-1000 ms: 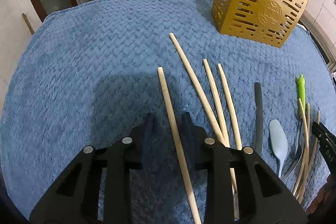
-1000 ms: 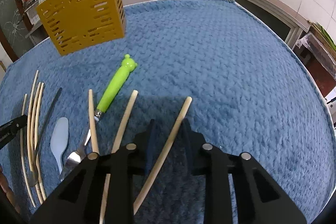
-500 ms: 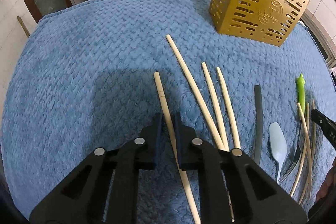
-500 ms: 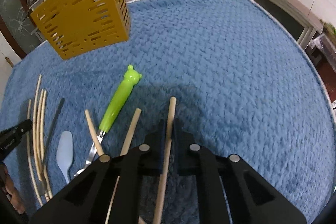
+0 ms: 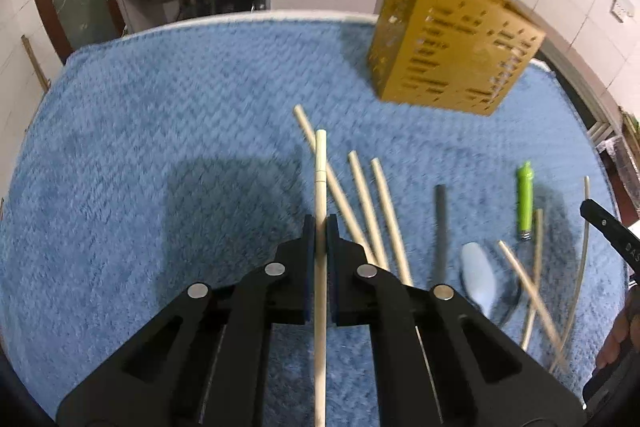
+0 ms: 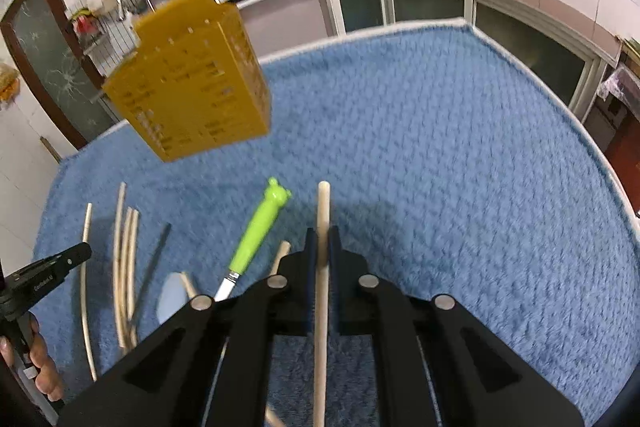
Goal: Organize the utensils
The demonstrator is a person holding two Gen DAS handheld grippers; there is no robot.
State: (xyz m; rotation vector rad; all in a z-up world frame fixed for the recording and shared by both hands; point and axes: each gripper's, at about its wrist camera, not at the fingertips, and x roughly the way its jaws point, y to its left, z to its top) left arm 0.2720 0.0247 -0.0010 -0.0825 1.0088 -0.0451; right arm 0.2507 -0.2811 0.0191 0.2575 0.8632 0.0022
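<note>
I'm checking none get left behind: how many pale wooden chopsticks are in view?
7 chopsticks: one clamped in the left gripper, one in the right gripper, three lying together on the blue cloth, two crossing beside the spoon. The grippers may hide others.

Pale wooden chopstick [image 5: 320, 195], clamped in left gripper [image 5: 320, 223]; a second wooden chopstick [image 6: 323, 223] in right gripper [image 6: 322, 239]. Perforated yellow plastic utensil holder [image 5: 452, 51] upright on blue-covered desk [image 5: 160, 131].

Small white lettering stands on the black body of the left gripper [image 6: 52, 273] seen at the left edge of the right wrist view, but it is too blurred to read.
</note>
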